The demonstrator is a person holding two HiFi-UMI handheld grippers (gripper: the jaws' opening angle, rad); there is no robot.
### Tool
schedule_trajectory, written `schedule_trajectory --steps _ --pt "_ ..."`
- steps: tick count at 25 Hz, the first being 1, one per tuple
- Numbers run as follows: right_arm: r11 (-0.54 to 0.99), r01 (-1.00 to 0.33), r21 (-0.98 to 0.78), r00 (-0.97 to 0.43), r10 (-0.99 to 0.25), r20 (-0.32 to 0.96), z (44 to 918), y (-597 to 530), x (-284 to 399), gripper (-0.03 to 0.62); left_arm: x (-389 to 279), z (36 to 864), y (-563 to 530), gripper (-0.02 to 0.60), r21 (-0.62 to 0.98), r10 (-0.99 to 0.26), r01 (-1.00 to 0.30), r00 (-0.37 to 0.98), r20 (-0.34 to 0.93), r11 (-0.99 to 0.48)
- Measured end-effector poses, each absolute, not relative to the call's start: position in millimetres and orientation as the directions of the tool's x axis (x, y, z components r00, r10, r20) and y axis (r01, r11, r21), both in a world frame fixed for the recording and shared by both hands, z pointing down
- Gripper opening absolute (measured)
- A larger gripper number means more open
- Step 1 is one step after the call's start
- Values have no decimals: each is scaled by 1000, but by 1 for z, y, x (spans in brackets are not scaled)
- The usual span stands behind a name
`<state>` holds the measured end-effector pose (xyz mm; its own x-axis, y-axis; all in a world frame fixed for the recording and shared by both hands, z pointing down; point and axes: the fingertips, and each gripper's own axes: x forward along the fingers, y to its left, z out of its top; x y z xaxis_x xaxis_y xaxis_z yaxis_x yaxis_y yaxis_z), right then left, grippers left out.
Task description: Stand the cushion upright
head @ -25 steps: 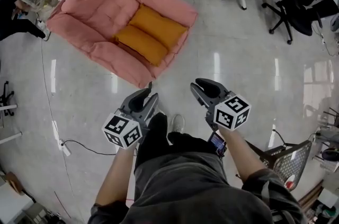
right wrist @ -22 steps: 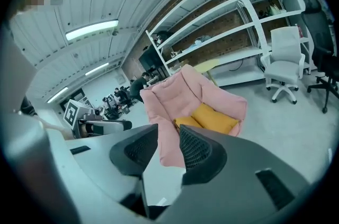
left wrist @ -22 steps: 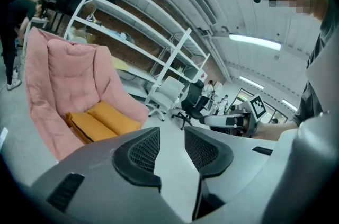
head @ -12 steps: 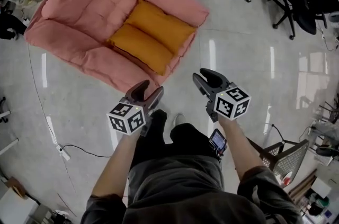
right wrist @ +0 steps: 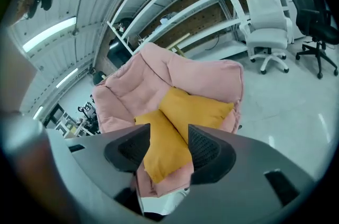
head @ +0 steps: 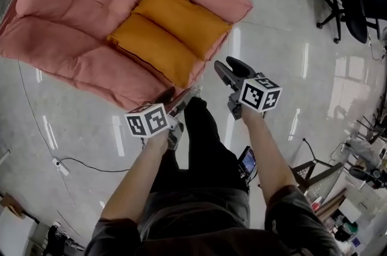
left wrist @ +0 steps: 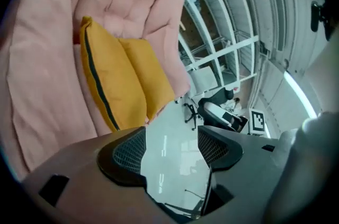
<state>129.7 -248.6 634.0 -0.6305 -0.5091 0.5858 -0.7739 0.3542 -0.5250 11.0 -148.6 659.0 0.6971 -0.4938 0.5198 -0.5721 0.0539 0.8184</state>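
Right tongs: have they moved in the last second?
Yes: the right tongs moved toward the pink armchair, jaws just opening, nothing between them.

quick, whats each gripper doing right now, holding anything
Left gripper: open, jaws have just been opening, nothing between them.
Right gripper: open, jaws have just been opening, nothing between them.

Left gripper (head: 176, 98) and right gripper (head: 230, 68), jaws just opened wider on nothing, have advanced toward 11 o'clock, nearing the pink armchair (head: 72, 0).
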Motion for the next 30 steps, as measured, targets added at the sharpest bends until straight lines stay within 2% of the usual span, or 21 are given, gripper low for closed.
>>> schedule_trajectory --steps 6,9,13,14,16,17,18,19,21,24,30 --pt "276 -769 -577 -632 -469 617 735 -290 133 206 19 736 -137 299 821 -478 -468 667 571 328" --pt "146 -726 -672 -637 -512 577 772 -325 150 212 25 767 -149 299 815 -505 -433 640 579 387" --pt "41 -607 -794 -654 -593 470 786 -369 178 212 28 787 -162 297 814 -540 -403 610 580 419" --pt "30 -570 -821 -664 -606 438 788 -378 182 212 26 791 -162 280 813 -548 -398 602 581 424" --pt "53 -530 -847 -698 -594 400 794 -391 182 212 22 800 -162 188 808 -559 -396 585 588 436" --pt "70 -526 -848 -716 -574 397 797 -394 179 211 20 804 -162 164 806 -563 -395 577 591 441" --pt "81 -524 -848 -730 -555 398 799 -395 176 180 20 805 -165 133 807 -571 -392 572 589 441" --pt "83 -518 -852 -740 -543 397 797 -396 173 132 20 804 -168 106 814 -582 -383 569 581 437" --pt "61 -495 -867 -749 -537 389 783 -391 165 87 19 793 -174 52 834 -613 -355 566 551 422" --pt "69 -454 -888 -770 -533 352 736 -382 157 64 12 756 -176 38 872 -670 -299 558 490 388" --pt "191 -271 -943 -871 -466 156 592 -409 104 48 -25 644 -199 35 949 -788 -92 535 304 303"
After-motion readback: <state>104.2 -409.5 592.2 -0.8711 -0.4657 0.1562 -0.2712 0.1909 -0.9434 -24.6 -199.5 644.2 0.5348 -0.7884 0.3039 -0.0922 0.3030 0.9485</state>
